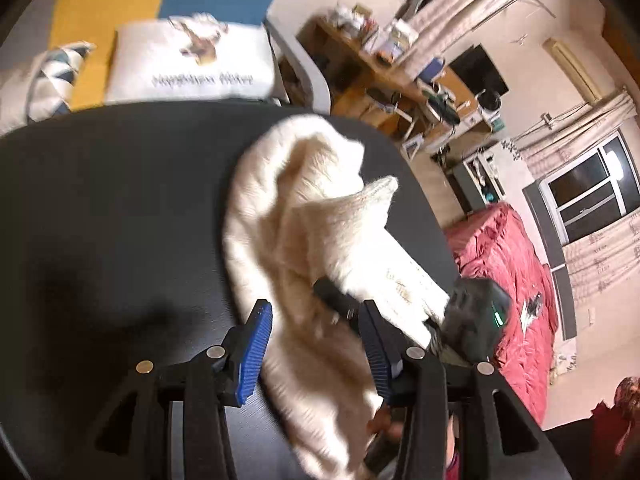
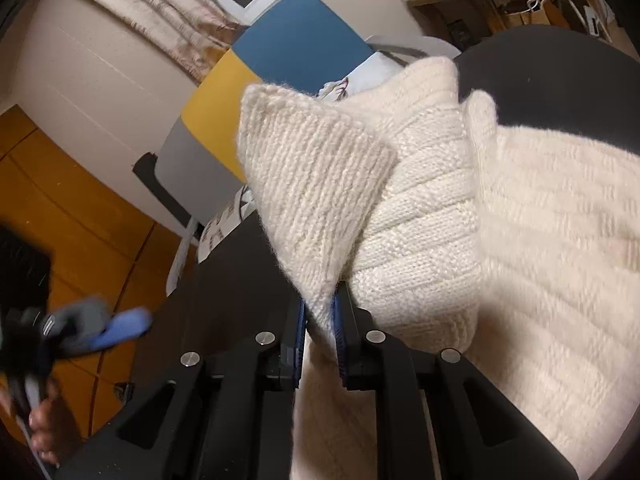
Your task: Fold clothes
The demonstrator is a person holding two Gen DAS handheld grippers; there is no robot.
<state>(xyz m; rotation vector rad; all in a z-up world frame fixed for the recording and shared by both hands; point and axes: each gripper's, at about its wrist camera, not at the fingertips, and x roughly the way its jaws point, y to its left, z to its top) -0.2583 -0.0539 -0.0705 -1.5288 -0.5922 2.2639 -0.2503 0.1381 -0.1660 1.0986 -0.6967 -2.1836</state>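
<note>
A cream knitted sweater (image 1: 304, 216) lies bunched on a round black table (image 1: 120, 208). My left gripper (image 1: 316, 320) is open, its blue-padded fingers either side of a fold of the sweater, not closed on it. My right gripper (image 2: 320, 312) is shut on the sweater's ribbed edge (image 2: 316, 200) and holds it lifted off the table (image 2: 560, 80). The right gripper also shows in the left wrist view (image 1: 472, 320), at the sweater's right side. The left gripper appears blurred at the left of the right wrist view (image 2: 120, 328).
A white printed pillow (image 1: 192, 60) and a patterned cushion (image 1: 52, 76) lie behind the table. A red bedspread (image 1: 508, 280), a wooden desk with clutter (image 1: 392, 64) and a window (image 1: 588, 188) are to the right. The floor is orange wood (image 2: 80, 220).
</note>
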